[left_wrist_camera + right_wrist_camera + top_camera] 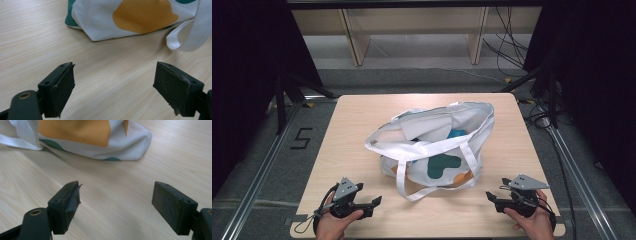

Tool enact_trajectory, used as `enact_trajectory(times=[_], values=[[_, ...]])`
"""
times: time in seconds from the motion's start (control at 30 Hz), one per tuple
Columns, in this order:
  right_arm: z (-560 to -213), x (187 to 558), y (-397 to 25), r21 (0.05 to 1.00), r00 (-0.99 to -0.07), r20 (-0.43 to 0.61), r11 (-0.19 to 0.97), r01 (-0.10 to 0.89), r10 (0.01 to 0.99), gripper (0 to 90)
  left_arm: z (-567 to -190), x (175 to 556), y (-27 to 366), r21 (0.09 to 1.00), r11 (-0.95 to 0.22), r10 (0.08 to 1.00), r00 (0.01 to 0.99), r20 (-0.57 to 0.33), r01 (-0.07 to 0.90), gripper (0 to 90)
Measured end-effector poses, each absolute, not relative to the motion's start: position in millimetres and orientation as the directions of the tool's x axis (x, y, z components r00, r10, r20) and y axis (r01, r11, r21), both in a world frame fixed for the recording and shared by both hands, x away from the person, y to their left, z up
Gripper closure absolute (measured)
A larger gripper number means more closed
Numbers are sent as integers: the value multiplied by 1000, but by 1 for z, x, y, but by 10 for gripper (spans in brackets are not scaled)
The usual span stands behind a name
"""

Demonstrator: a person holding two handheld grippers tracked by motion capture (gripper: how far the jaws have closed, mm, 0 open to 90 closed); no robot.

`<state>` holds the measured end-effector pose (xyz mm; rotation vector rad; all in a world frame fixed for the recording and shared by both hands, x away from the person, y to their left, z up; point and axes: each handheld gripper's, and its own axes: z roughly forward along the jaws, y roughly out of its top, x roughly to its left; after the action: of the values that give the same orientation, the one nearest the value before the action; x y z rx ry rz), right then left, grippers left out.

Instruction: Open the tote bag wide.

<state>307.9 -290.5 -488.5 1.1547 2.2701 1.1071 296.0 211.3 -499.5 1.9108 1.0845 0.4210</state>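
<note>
Pale wooden table (352, 115), with a white tote bag (437, 145) slumped at its centre. I hold my left gripper (371, 204) at 7 o'clock and my right gripper (493, 199) at 5 o'clock, both spread wide and empty. I should approach low and pinch only the looped strap (401, 172).

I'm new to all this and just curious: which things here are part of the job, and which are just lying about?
Part of the job:
- tote bag, lying slumped on the table
- its handles
- left gripper, open
- right gripper, open

Just about:
- wooden shelf frame behind the table
- cables on the floor
</note>
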Motion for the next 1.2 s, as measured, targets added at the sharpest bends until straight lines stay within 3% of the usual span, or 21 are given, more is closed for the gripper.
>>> enact_trajectory(times=[0.73,0.97,1.2], values=[[-489,306,-289,785,-592,12,359,505,806,226,-498,296,212,823,-255,820,565,-95,508,164],[-489,306,-289,792,-598,11,359,494,801,159,-497,295,212,826,-255,812,575,-99,503,180],[-487,306,-289,794,-614,26,356,492,789,157,-496,294,211,828,-239,811,573,-117,507,179]])
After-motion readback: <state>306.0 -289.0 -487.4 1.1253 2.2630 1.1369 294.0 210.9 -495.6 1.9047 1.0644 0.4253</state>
